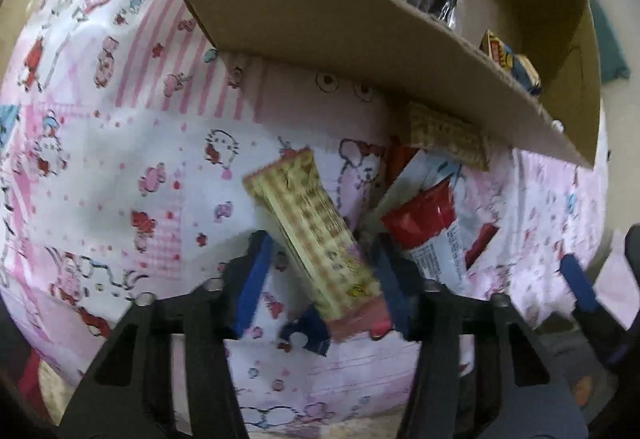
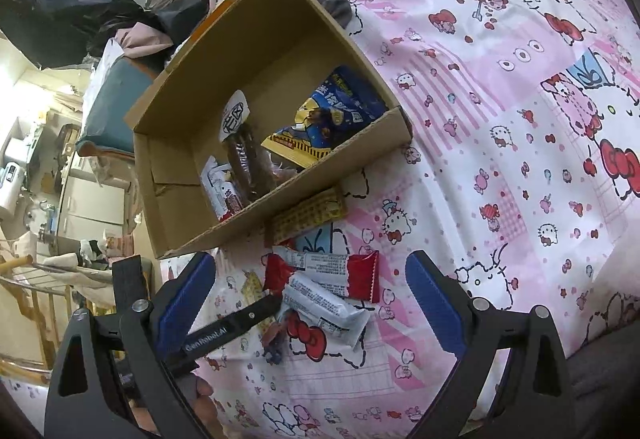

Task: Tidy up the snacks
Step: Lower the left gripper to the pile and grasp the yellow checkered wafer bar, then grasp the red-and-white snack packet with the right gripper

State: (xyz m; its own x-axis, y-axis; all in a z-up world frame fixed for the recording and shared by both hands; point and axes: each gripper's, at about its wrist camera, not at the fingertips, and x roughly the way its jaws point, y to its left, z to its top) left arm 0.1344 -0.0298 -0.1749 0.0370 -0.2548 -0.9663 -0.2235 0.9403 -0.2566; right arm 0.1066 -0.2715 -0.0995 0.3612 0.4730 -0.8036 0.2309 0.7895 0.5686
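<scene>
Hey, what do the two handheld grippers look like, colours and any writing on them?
Both are black plastic frames with triangular cut-outs and silver screws. The left gripper and right gripper each carry ribbed blue pads inside the jaws. White lettering runs along one black finger in the right wrist view.

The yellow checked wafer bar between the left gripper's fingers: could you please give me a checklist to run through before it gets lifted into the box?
1. Bar between the jaws: ok. The yellow checked wafer bar lies between the left gripper's blue pads.
2. Firm grip: cannot tell. The picture is blurred and pad contact is unclear.
3. Only one snack caught: cannot tell. The red and white packet lies right against the outer side of one finger.
4. Box open with room: ok. The cardboard box holds a few snacks and bare floor shows.
5. Right gripper clear: ok. The right gripper stands open and empty above the loose packets.
</scene>
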